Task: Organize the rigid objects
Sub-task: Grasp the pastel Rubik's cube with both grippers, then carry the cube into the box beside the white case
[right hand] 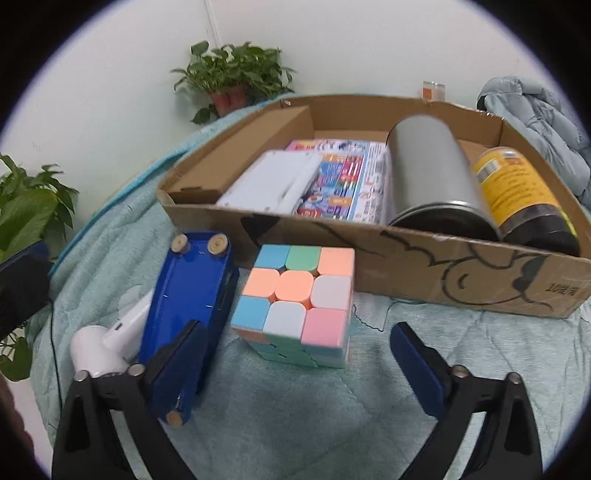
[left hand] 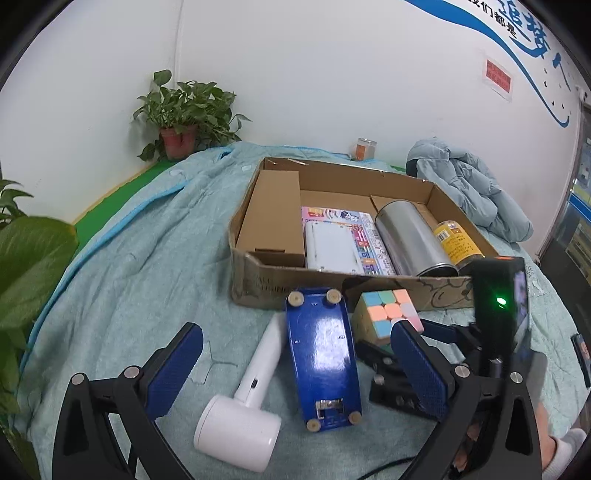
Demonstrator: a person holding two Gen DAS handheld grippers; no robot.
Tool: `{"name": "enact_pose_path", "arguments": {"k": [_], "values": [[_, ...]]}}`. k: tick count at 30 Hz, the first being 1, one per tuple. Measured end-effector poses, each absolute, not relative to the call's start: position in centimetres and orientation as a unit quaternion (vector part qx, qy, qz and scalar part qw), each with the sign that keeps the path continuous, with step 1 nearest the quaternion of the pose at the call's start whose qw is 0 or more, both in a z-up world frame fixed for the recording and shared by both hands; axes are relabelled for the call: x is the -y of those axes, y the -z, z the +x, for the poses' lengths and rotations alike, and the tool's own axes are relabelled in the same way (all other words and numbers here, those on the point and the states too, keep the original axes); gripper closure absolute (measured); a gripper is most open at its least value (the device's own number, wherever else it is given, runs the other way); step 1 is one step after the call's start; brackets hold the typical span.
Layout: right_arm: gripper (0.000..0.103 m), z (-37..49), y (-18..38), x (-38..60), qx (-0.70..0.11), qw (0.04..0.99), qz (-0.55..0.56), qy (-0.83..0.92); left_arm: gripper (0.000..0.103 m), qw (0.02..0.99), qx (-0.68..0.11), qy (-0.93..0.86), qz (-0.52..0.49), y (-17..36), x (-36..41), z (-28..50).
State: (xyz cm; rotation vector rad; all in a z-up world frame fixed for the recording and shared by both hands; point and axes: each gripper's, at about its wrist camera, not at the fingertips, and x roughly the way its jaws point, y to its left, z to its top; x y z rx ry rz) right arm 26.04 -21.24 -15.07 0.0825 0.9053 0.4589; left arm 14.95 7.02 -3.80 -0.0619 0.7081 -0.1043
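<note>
A bed under a rumpled teal blanket is carrying the items; lying directly on it: an open cardboard box, a blue stapler bottom up, a white handheld device, a pastel cube, a pale blue jacket.

Blue Chinese characters run along the wall, partly cut off. Print on my cardboard box and yellow can is too small to read.

In the left wrist view, the right gripper hides the lower part of the puzzle cube. The printed text on the yellow can is too blurred to read.
</note>
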Motion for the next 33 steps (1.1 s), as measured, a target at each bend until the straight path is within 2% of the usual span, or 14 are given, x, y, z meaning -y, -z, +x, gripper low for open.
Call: {"name": "enact_pose_path", "arguments": {"k": [2, 3, 9, 14, 24, 30, 33], "values": [[0.04, 26.6, 15.6, 20.8, -0.448, 0.867, 0.031, -0.216, 0.001, 0.936, -0.347, 0.055, -0.035, 4.1, -7.3, 14.4], [0.041, 26.7, 15.8, 20.7, -0.451, 0.865, 0.026, -0.217, 0.001, 0.936, -0.346, 0.057, -0.036, 4.3, -7.2, 14.0], [0.045, 24.5, 15.4, 22.5, -0.452, 0.863, 0.044, -0.22, 0.001, 0.921, -0.37, 0.106, -0.061, 4.6, -6.4, 13.7], [0.046, 20.0, 14.4, 25.7, -0.442, 0.868, 0.044, -0.224, 0.001, 0.845, -0.446, 0.253, -0.15, 6.3, -4.1, 13.7], [0.045, 13.8, 13.8, 30.8, -0.45, 0.861, 0.037, -0.234, 0.002, 0.768, -0.515, 0.339, -0.174, 10.7, 2.4, 12.1], [0.045, 13.5, 14.0, 29.7, -0.439, 0.864, 0.035, -0.245, 0.015, 0.77, -0.522, 0.33, -0.159, 12.3, 3.2, 13.3], [0.045, 14.2, 14.1, 29.9, -0.449, 0.856, 0.065, -0.246, 0.026, 0.763, -0.531, 0.334, -0.155, 13.3, 3.4, 13.9]]}}
